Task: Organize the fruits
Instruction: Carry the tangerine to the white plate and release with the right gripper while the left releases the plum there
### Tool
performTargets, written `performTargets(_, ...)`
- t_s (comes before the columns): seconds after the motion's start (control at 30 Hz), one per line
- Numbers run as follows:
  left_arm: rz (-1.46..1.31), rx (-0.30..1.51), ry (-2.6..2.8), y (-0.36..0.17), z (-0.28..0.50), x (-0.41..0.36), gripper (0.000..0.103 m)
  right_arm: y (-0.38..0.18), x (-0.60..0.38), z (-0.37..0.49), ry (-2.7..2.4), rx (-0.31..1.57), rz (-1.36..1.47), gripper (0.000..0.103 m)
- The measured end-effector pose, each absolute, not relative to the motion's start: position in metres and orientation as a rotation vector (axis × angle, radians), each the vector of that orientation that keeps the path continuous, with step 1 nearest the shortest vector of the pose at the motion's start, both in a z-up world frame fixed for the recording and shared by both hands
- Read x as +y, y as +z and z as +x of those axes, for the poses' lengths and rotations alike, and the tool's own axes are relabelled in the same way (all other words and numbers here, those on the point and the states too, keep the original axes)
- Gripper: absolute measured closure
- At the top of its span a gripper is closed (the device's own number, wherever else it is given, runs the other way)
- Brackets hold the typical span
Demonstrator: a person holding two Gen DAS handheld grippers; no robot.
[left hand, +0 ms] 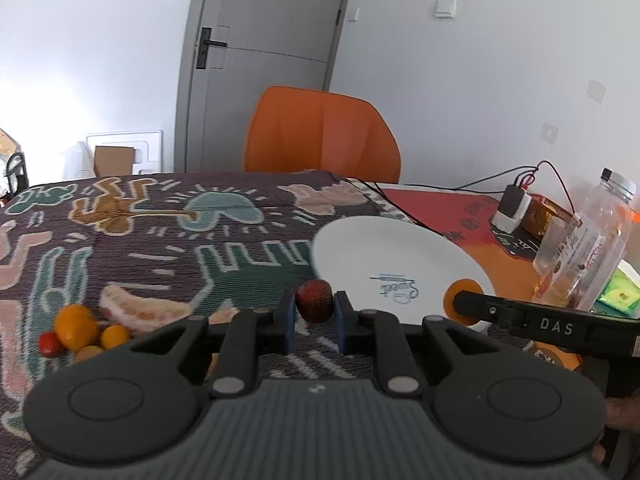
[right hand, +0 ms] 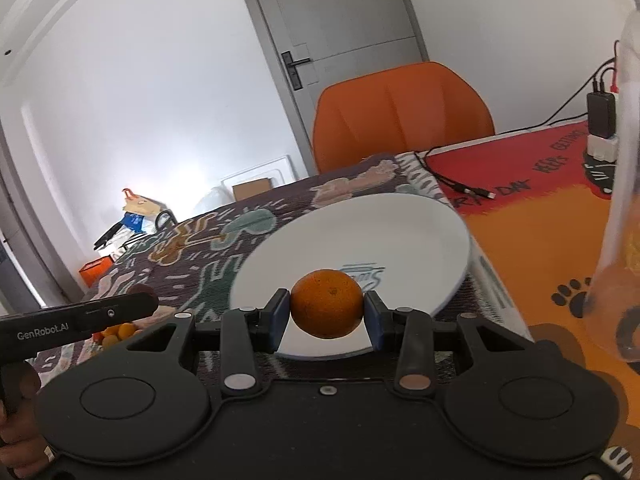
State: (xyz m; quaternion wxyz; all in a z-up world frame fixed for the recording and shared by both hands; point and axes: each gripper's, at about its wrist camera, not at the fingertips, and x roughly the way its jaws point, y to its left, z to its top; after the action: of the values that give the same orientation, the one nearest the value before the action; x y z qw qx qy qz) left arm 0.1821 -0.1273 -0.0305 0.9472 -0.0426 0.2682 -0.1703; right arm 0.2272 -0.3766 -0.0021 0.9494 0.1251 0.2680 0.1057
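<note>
My left gripper (left hand: 314, 312) is shut on a dark red strawberry (left hand: 314, 300), held just short of the near left rim of the white plate (left hand: 384, 256). My right gripper (right hand: 326, 316) is shut on an orange mandarin (right hand: 326, 303), which hangs over the near part of the same plate (right hand: 380, 224). In the left wrist view the mandarin (left hand: 460, 294) shows at the plate's near right rim behind the right gripper's black finger. Several small orange and red fruits (left hand: 76, 330) lie in a cluster on the patterned cloth at the left, beside a pale peeled fruit piece (left hand: 140, 310).
A clear plastic bottle (left hand: 584, 240) stands right of the plate, close to my right gripper. A charger block with cables (left hand: 514, 208) sits on the red-orange mat (right hand: 532, 208) behind it. An orange chair (left hand: 320, 136) stands at the table's far edge.
</note>
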Motion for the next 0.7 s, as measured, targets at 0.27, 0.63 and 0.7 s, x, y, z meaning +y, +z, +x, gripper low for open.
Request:
performTargets(0.27, -0.054, 0.564, -0.382, -0.033, 0.195, -0.154, 0.084, 0.0, -0.385, 0.22, 0.221, 0.514, 0.267, 0.059)
performTargets(0.63, -0.028, 0.569, -0.399, -0.033, 0.208, -0.18, 0.081, 0.002, -0.4, 0.205, 0.229, 0.5, 0.307, 0.059)
performTargets(0.7, -0.021, 0.569, -0.386, -0.033, 0.207, -0.182, 0.079, 0.002, -0.401, 0.203, 0.233, 0.496, 0.311, 0.059)
